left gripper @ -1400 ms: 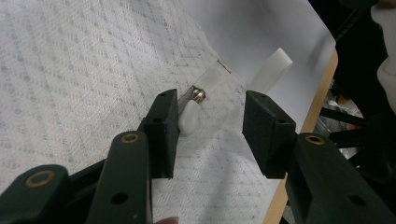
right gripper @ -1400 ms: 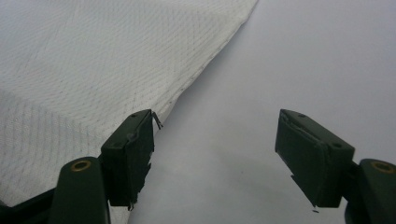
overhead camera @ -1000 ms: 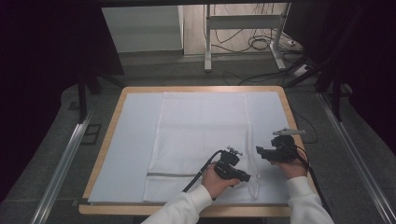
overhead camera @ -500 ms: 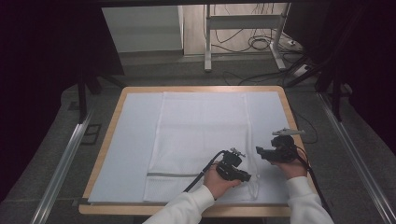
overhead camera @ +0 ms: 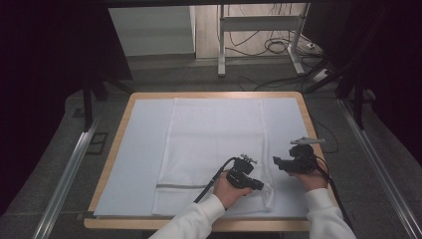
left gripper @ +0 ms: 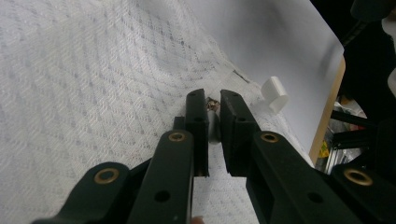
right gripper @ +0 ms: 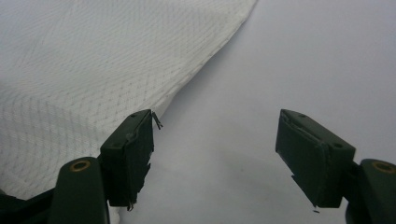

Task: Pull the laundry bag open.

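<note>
Nearest, the left gripper (left gripper: 213, 123) has just been closing; its fingers (left gripper: 198, 116) now nearly meet around a small metal zipper pull (left gripper: 213, 104) at the near right corner of the white mesh laundry bag (overhead camera: 214, 144). Beside it, the right gripper (right gripper: 217, 158) hovers with fingers spread wide, gripping nothing. Farther off, the bag lies flat across the desk (overhead camera: 124, 114).

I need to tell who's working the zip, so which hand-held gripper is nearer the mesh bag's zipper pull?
Left. The left hand-held gripper has just been closing its jaws around the zipper pull of the mesh bag. The right hand-held gripper stands open beside the bag's edge.
</note>
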`<state>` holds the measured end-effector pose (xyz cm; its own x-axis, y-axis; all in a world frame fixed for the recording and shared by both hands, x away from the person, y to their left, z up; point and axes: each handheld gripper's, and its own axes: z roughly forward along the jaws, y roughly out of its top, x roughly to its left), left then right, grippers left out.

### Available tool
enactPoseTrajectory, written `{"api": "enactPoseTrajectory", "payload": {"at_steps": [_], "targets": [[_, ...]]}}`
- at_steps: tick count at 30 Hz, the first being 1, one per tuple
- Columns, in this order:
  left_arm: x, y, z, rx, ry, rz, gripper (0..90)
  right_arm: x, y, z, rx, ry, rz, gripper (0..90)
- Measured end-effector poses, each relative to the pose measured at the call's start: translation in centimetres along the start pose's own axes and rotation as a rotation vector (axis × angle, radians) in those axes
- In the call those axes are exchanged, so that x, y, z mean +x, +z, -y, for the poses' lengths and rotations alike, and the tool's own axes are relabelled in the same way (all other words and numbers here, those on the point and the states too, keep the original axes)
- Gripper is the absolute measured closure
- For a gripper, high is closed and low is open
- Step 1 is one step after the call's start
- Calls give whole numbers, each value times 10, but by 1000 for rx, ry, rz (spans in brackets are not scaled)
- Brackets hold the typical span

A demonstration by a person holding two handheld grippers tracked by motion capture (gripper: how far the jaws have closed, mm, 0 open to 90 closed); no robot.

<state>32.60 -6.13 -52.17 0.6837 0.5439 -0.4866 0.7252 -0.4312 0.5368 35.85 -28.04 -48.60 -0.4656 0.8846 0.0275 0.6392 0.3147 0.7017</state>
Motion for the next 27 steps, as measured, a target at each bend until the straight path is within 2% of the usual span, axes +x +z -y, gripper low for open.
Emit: {"api": "enactPoseTrajectory", "payload": {"at_steps": [5, 9, 16, 24, 27], "targets": [[1, 4, 1, 24, 5, 18, 803, 1, 0, 0, 7, 2, -12, 277], [2, 3, 0, 22, 3, 28, 791, 1, 0, 0, 5, 3, -10, 278], [8, 0, -2, 14, -11, 38, 819, 0, 0, 0, 5, 3, -9, 277], [6, 2, -3, 5, -5, 32, 826, 0, 0, 0, 6, 2, -9, 277], [2, 4, -1, 12, 13, 15, 819, 0, 0, 0, 5, 4, -9, 277]]}}
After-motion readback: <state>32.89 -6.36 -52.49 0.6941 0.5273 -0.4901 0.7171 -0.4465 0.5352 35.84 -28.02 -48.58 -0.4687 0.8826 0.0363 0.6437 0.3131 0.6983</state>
